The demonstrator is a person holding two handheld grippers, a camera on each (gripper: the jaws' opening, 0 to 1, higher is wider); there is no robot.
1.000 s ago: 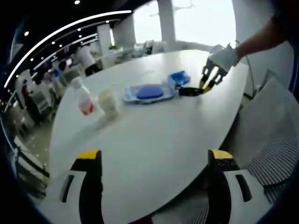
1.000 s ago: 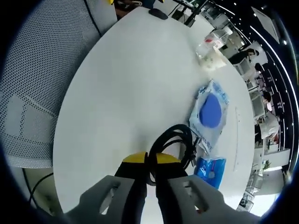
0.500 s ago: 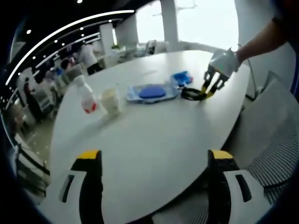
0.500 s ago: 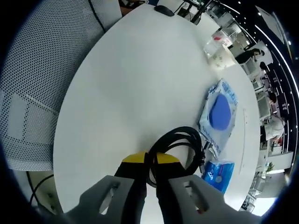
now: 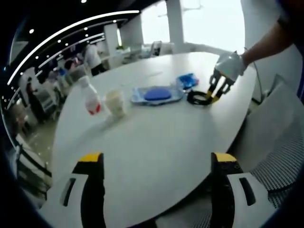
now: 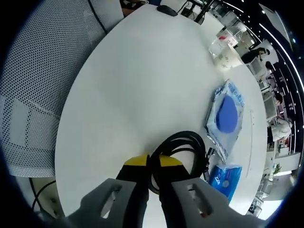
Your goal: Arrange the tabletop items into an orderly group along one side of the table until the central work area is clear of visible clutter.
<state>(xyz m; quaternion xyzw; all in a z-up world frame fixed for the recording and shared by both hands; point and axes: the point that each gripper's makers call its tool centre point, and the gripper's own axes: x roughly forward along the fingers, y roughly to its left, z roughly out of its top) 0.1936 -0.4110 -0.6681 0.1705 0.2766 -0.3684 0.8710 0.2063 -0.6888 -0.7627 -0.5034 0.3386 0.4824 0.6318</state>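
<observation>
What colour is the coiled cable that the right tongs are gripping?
Black. The cable shows best in the right gripper view, pinched by the right tongs.

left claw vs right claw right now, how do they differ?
The left claw is wide open and holds nothing; the right claw is shut on the black cable coil. The left claw hangs over the near edge of the white table, far from the items; the right claw is down at the table's surface beside the blue packets. Both have yellow tips and pale bodies.
</observation>
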